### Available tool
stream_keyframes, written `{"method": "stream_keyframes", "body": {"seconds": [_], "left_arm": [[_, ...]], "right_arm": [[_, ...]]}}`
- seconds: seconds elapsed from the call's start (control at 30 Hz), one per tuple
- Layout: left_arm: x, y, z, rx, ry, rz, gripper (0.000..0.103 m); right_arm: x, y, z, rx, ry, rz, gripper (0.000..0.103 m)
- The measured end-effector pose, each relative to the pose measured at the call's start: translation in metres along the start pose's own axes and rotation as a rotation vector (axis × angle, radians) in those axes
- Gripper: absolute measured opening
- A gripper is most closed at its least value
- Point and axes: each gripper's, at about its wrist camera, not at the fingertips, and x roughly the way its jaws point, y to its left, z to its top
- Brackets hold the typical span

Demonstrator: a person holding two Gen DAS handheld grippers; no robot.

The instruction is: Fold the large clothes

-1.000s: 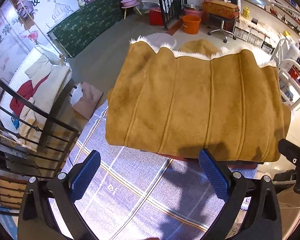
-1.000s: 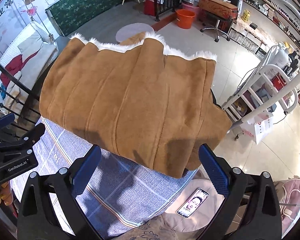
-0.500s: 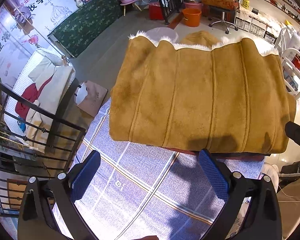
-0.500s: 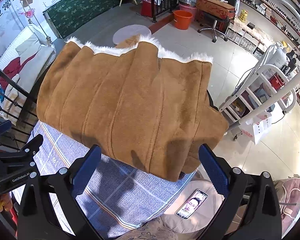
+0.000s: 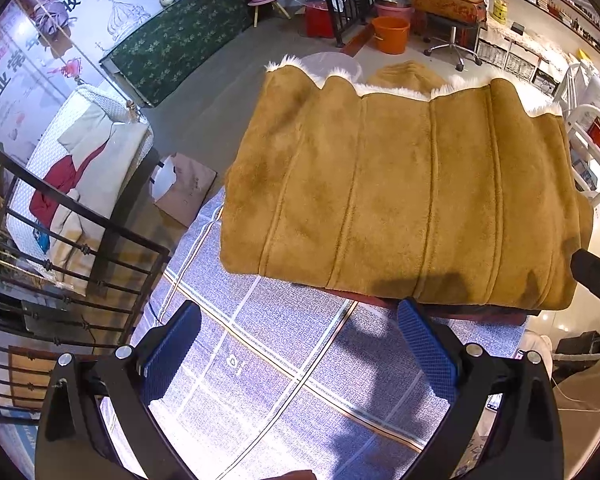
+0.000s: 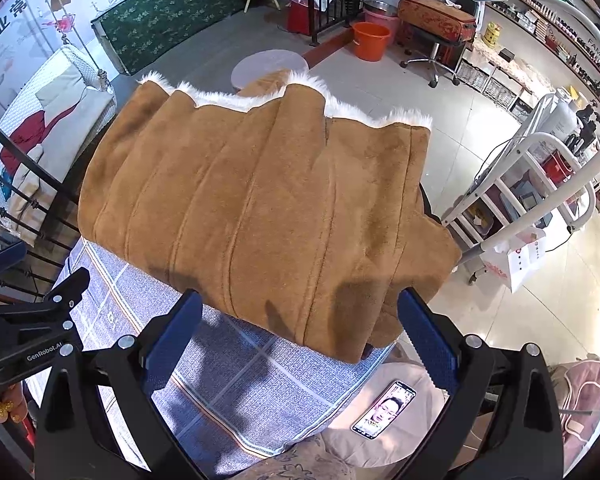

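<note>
Resting folded on the checked cloth (image 5: 284,364), toward its far edge: one coat (image 5: 400,200), likely set there as a finished fold. Left gripper (image 5: 300,354) and right gripper (image 6: 300,332) both spread wide and empty, held just short of the near hem, apparently clear of it. Coat: tan suede-like outer, lengthwise seams, white fleece trim along the far edge. A darker layer shows beneath the near hem; what it is cannot be told.
</note>
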Motion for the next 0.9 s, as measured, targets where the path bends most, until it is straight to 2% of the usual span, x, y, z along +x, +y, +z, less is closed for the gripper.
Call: {"method": "stream_keyframes", "body": {"seconds": [0.9], "left_arm": [[0.0049,-0.0008,-0.0019,-0.006,0.01,-0.004,0.097]], "right_arm": [[0.0033,0.0094,0.0025,-0.01,0.008,0.027,0.097]]}}
